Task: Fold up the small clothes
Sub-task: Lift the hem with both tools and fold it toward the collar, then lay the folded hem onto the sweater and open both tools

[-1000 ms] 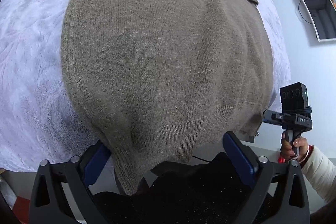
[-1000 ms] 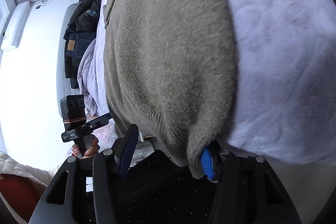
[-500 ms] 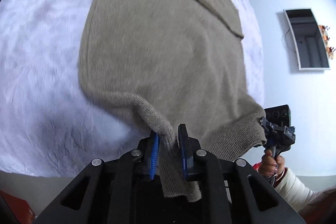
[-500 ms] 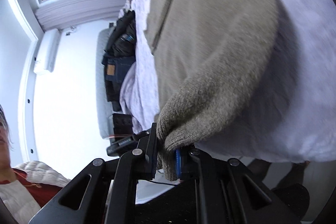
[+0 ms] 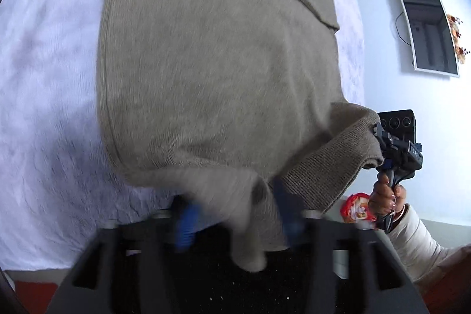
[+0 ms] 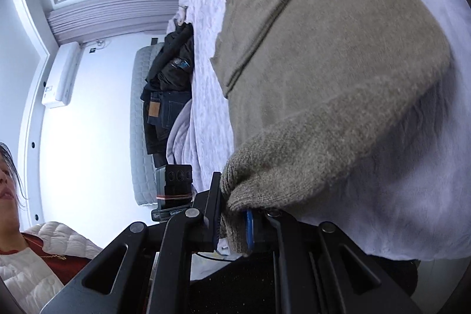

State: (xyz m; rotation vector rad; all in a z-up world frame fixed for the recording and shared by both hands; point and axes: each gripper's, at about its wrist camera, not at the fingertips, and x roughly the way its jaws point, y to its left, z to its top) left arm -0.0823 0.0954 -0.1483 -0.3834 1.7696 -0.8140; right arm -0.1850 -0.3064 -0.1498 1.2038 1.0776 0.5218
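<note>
A grey-brown knitted sweater (image 5: 220, 78) lies flat on a fluffy white bed cover (image 5: 44, 78), with a sleeve folded across its far end. In the left wrist view my left gripper (image 5: 235, 214) is blurred and its jaws are opening. The sweater's near hem hangs loose between the blue pads (image 5: 185, 222) without being pressed. My right gripper (image 6: 232, 222) is shut on the other hem corner of the sweater (image 6: 338, 64) and holds it lifted off the cover (image 6: 412, 196). That gripper (image 5: 378, 137) also shows at the right of the left wrist view.
A pile of dark clothes and jeans (image 6: 167, 84) lies along the far side of the bed. On the walls hang a screen (image 5: 426, 31) and an air conditioner (image 6: 61, 75). A red packet (image 5: 357, 208) lies below the person's hand (image 5: 382, 196).
The left jaws closed on the near hem half a second ago and have now spread apart again. The right jaws closed on the hem corner and have raised it.
</note>
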